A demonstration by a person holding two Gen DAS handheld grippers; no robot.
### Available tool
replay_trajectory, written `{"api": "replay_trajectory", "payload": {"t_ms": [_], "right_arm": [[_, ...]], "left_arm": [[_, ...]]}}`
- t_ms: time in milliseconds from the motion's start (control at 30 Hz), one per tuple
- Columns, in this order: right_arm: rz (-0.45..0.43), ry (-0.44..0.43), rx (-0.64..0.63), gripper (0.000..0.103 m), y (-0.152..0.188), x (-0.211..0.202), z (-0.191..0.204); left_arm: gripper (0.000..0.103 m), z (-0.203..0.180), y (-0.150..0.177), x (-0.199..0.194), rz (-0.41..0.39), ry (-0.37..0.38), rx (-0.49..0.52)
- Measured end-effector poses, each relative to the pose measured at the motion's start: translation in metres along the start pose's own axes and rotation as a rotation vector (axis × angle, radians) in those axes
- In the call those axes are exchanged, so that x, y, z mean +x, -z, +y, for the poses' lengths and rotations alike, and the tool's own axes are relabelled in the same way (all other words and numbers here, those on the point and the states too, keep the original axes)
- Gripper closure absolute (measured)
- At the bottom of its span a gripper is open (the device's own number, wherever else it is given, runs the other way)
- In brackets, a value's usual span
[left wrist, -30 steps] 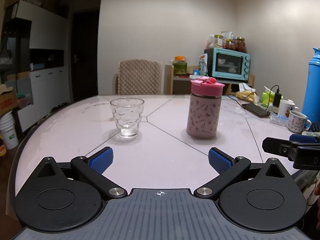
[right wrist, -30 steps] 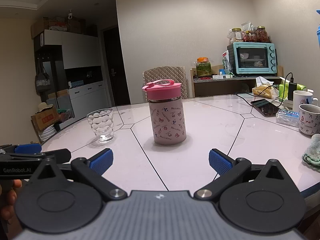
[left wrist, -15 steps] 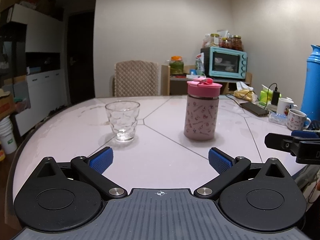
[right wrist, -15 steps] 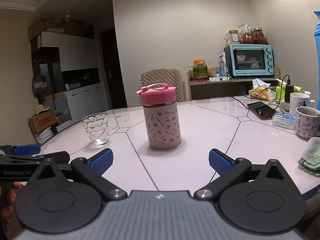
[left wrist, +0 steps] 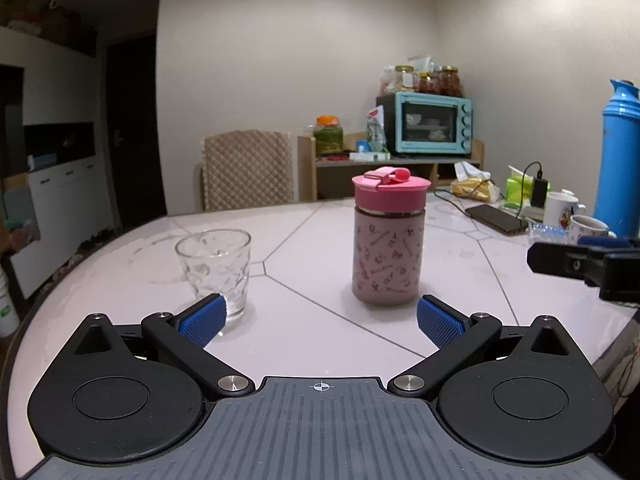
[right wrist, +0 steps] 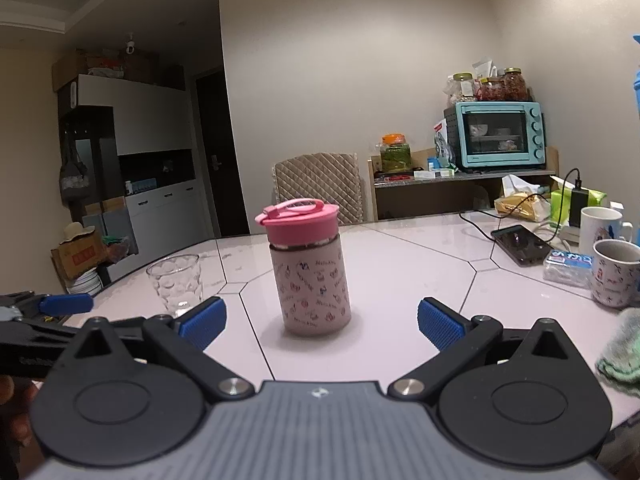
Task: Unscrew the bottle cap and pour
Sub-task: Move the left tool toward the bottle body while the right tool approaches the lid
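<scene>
A patterned pink bottle (left wrist: 386, 258) with a pink screw cap (left wrist: 390, 191) stands upright on the white table (left wrist: 320, 332); it also shows in the right wrist view (right wrist: 313, 286), with its cap (right wrist: 302, 219) on. An empty clear glass (left wrist: 216, 266) stands to its left, also in the right wrist view (right wrist: 175, 282). My left gripper (left wrist: 320, 318) is open and empty, a short way in front of the bottle and the glass. My right gripper (right wrist: 320, 320) is open and empty, just in front of the bottle.
Two mugs (right wrist: 614, 272), a phone (right wrist: 520, 244) on a charging cable, a wrapped pack and a green cloth (right wrist: 620, 348) lie at the table's right. A tall blue thermos (left wrist: 618, 160) stands far right. A chair (left wrist: 246, 174) and a shelf with a teal oven (left wrist: 426, 124) stand behind.
Both grippers have moved forward toward the bottle and the glass, which now look larger and nearer. Both stay open. Bottle and glass have not moved.
</scene>
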State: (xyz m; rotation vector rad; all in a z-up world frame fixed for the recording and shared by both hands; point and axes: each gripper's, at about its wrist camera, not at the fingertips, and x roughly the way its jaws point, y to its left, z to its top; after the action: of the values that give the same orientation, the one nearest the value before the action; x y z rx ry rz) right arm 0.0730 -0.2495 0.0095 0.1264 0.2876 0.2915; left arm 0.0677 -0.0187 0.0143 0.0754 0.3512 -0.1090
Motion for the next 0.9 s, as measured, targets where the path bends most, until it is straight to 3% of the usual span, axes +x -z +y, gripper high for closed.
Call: {"api": "replay_trajectory", "payload": {"t_ms": [900], "right_arm": [[-0.01,-0.042,-0.006,0.0,-0.029,0.067,-0.009]], "left_arm": [[0.0,-0.002,-0.015,0.096,0.059,0.125,0.085]]}}
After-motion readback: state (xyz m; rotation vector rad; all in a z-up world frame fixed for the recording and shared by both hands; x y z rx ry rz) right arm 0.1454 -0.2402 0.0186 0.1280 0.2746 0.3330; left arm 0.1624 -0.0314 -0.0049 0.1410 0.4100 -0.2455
